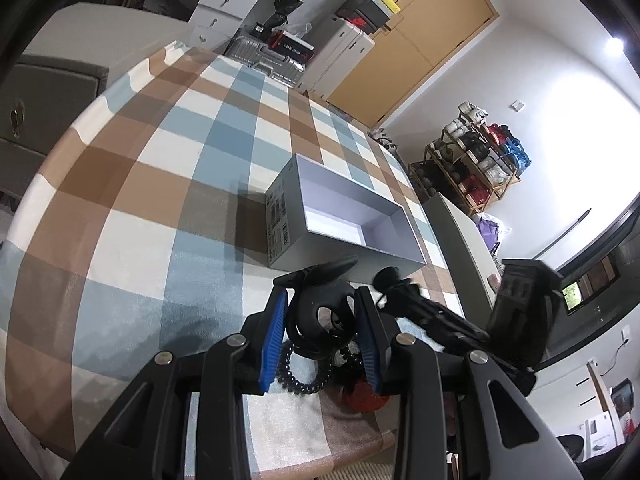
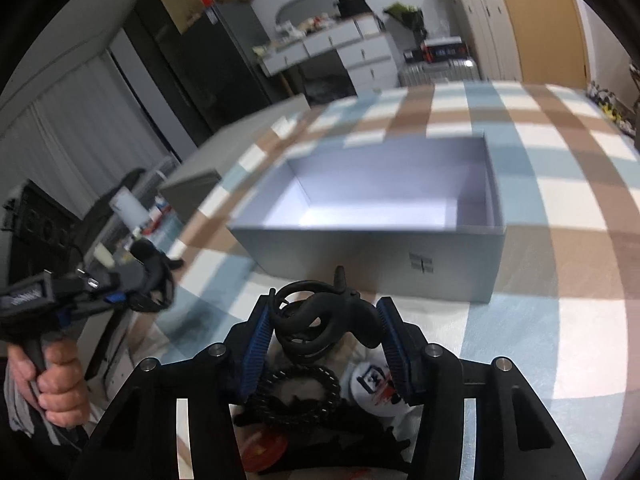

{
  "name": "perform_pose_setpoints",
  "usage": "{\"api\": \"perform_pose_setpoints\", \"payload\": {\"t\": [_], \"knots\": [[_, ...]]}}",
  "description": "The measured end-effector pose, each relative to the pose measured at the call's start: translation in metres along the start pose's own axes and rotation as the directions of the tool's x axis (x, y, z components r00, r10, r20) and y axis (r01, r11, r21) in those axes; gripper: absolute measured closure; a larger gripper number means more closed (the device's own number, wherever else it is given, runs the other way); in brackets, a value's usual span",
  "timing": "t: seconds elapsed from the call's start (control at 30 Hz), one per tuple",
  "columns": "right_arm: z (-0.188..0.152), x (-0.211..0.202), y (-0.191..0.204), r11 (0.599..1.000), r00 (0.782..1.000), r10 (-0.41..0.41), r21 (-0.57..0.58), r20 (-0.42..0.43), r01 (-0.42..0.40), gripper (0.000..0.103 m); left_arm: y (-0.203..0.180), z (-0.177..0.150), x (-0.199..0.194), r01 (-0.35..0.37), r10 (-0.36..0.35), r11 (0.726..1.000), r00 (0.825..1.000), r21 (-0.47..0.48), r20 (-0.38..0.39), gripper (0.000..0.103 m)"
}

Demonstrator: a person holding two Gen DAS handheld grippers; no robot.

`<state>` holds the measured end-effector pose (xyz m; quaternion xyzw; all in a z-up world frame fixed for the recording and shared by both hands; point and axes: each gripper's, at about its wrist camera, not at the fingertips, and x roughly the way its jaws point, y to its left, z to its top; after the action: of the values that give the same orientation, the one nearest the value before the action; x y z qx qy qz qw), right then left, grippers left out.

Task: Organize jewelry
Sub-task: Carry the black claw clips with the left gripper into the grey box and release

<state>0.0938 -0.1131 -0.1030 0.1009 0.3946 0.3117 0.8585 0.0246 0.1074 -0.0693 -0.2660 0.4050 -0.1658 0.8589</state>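
Left wrist view: left claw [image 1: 320,320] clenched on a black hair clip [image 1: 316,312], held above the checked tabletop [image 1: 160,184] near its front edge, just short of the open grey box [image 1: 344,220]. Right wrist view: right claw [image 2: 324,332] partly open around another black clip [image 2: 320,316]; whether its pads [image 2: 252,356] press it, cannot tell. Black beaded bracelet [image 2: 296,396] lies below.

Little can be read. The grey box [image 1: 280,220] carries barcode labels on its short side at centre frame, the print too small to make out. A dark carton [image 1: 294,46] at upper centre bears white lettering, also illegible.
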Motion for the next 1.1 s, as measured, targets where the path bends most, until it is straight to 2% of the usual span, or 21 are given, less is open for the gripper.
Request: {"api": "perform_pose_setpoints", "payload": {"t": [0.17,0.47,0.77,1.1], "knots": [[0.014,-0.021,-0.004,0.995,0.995,0.086,0.038,0.059,-0.088,0.052,-0.012,0.009,0.001,-0.011,0.01,0.999,1.0,0.04,0.02,0.075],[0.049,-0.038,-0.015,0.994,0.988,0.102,0.022,0.113,-0.105,0.052,-0.04,0.037,0.028,-0.014,0.01,0.989,0.999,0.144,0.031,0.075],[0.079,-0.017,-0.037,0.993,0.988,0.112,0.018,0.102,-0.115,0.052,-0.052,0.065,0.069,-0.033,0.034,0.977,0.999,0.211,0.0,0.075],[0.086,0.021,-0.047,0.996,0.997,0.077,-0.036,0.012,-0.077,0.052,-0.052,0.074,0.106,-0.034,0.056,0.974,0.994,0.225,-0.091,0.075]]}}
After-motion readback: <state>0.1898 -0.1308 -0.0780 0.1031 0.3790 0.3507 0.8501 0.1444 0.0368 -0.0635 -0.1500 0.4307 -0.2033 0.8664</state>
